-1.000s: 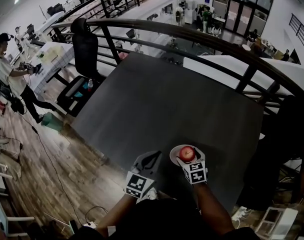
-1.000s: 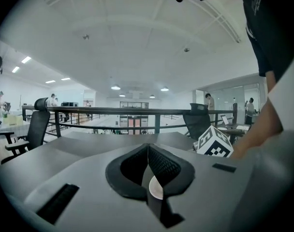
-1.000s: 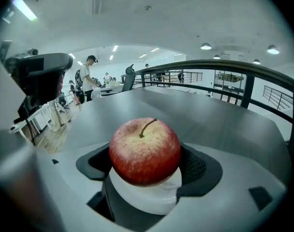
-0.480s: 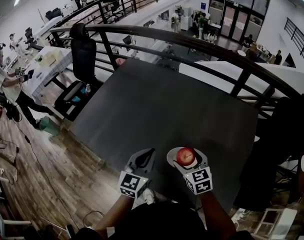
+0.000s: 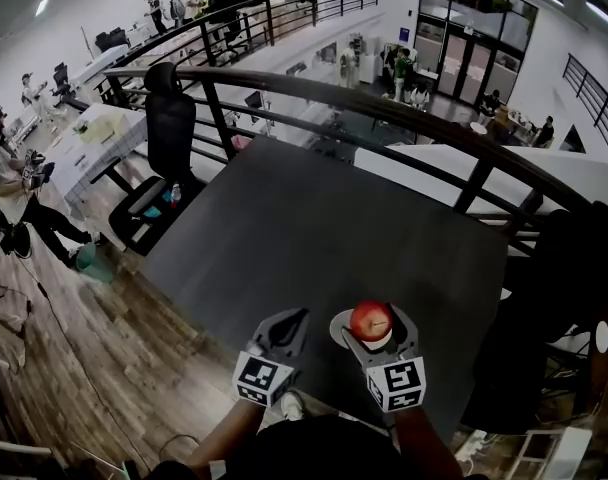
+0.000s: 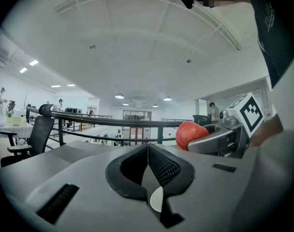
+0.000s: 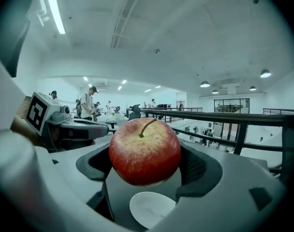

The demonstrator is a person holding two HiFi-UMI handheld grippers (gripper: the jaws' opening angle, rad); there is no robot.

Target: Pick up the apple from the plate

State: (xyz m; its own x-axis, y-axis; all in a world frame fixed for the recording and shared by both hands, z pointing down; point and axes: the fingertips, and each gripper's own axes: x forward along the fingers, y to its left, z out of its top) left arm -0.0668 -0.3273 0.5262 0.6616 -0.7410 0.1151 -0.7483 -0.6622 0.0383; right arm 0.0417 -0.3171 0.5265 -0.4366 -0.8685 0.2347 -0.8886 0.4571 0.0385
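Note:
A red apple [image 5: 371, 320] [image 7: 144, 151] with a stem is clamped between the jaws of my right gripper [image 5: 373, 328] [image 7: 146, 164] and hangs in the air above the small white plate [image 5: 340, 330] [image 7: 152, 209]. The plate is bare and lies on the dark grey table [image 5: 314, 228] near its front edge. My left gripper [image 5: 287, 326] [image 6: 148, 166] hovers just left of the plate, its jaws pressed together with nothing between them. From the left gripper view the apple [image 6: 191, 133] shows at the right, held in the other gripper, and a sliver of the plate [image 6: 156, 200] shows below the jaws.
A black metal railing [image 5: 404, 103] runs along the table's far side. A black office chair [image 5: 169, 118] stands off the table's left corner on the wooden floor. People stand at desks far left.
My right gripper has risen with the apple in it, lifting it off the plate. The left gripper stays beside the plate, nearly unmoved.

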